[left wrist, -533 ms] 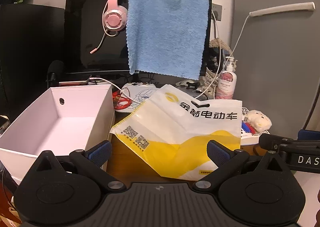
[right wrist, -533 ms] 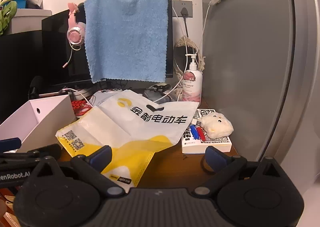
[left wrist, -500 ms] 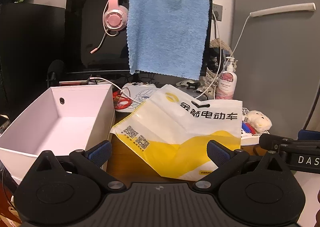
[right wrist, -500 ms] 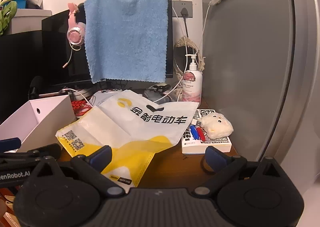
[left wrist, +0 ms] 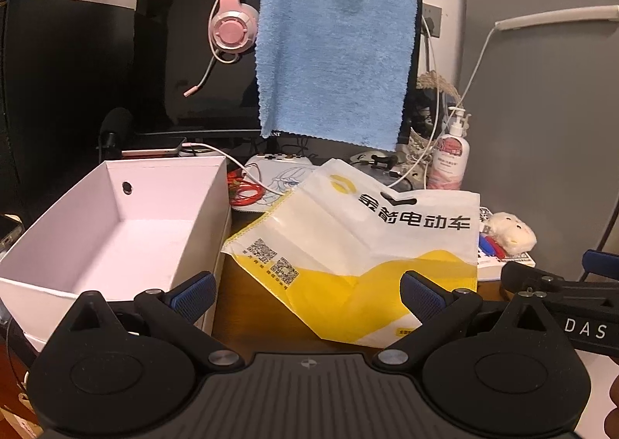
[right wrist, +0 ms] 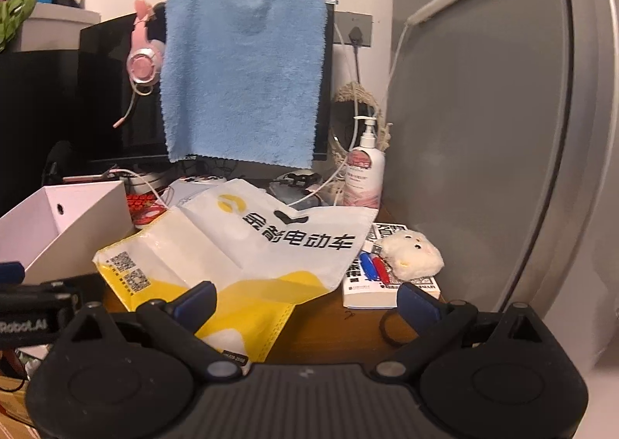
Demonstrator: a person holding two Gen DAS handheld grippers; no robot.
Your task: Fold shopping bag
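A white and yellow shopping bag (left wrist: 359, 241) with black characters lies spread and creased on the brown desk, its yellow bottom toward me; the right wrist view shows the shopping bag (right wrist: 240, 245) too. My left gripper (left wrist: 307, 292) hovers open just short of the bag's near yellow edge, nothing between its fingers. My right gripper (right wrist: 305, 296) is open as well, above the bag's near right corner and bare desk. Each gripper's body shows at the edge of the other's view.
An open white box (left wrist: 112, 230) stands left of the bag. A book (right wrist: 390, 280) with pens and a plush toy (right wrist: 412, 255) lies at the right. Behind are a monitor draped with a blue towel (left wrist: 332, 67), pink headphones (left wrist: 232, 25), a pump bottle (left wrist: 450, 160), cables, and a grey panel (right wrist: 483, 129).
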